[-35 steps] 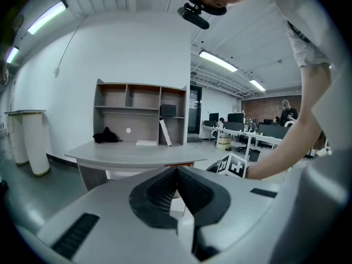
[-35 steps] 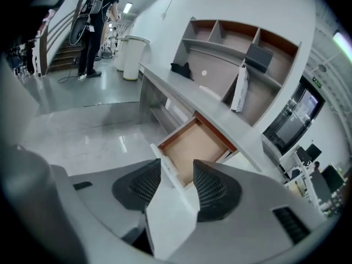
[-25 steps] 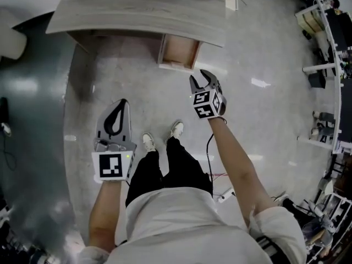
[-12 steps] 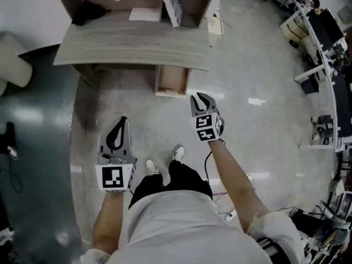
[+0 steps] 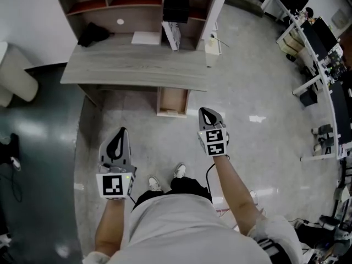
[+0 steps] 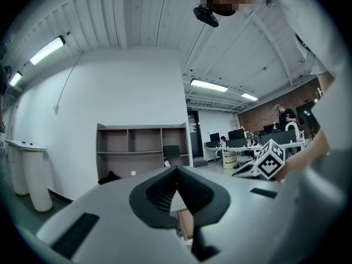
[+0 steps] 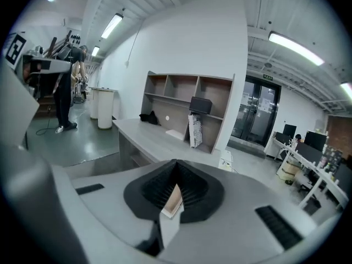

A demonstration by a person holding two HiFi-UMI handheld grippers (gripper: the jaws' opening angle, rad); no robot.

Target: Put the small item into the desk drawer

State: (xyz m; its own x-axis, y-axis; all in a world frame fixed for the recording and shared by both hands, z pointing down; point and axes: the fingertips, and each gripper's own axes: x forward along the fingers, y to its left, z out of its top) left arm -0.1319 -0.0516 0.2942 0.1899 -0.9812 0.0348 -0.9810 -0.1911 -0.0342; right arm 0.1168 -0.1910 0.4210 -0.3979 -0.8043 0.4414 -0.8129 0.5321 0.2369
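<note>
The grey desk point(image 5: 132, 67) stands ahead, its wooden drawer point(image 5: 172, 102) pulled open below the front edge. I see no small item in the drawer or in either gripper. My left gripper point(image 5: 120, 132) hangs over the floor to the drawer's lower left, shut and empty; its jaws point(image 6: 177, 169) meet at the tip. My right gripper point(image 5: 205, 110) is just right of the drawer; its jaws have just been closing with nothing between them and now stand shut point(image 7: 176, 162). A sliver of the drawer point(image 7: 173, 199) shows through the jaw gap.
A shelf unit point(image 5: 137, 4) sits at the desk's back with a black box point(image 5: 176, 5). A black cloth point(image 5: 93, 34), a white sheet point(image 5: 146, 38) and a small white disc point(image 5: 120, 22) are there too. A white bin point(image 5: 14, 73) stands left, office desks point(image 5: 313, 43) right.
Both grippers have risen, and the view now takes in the whole desk top and shelf. The right gripper's jaws, apart a second ago, have closed.
</note>
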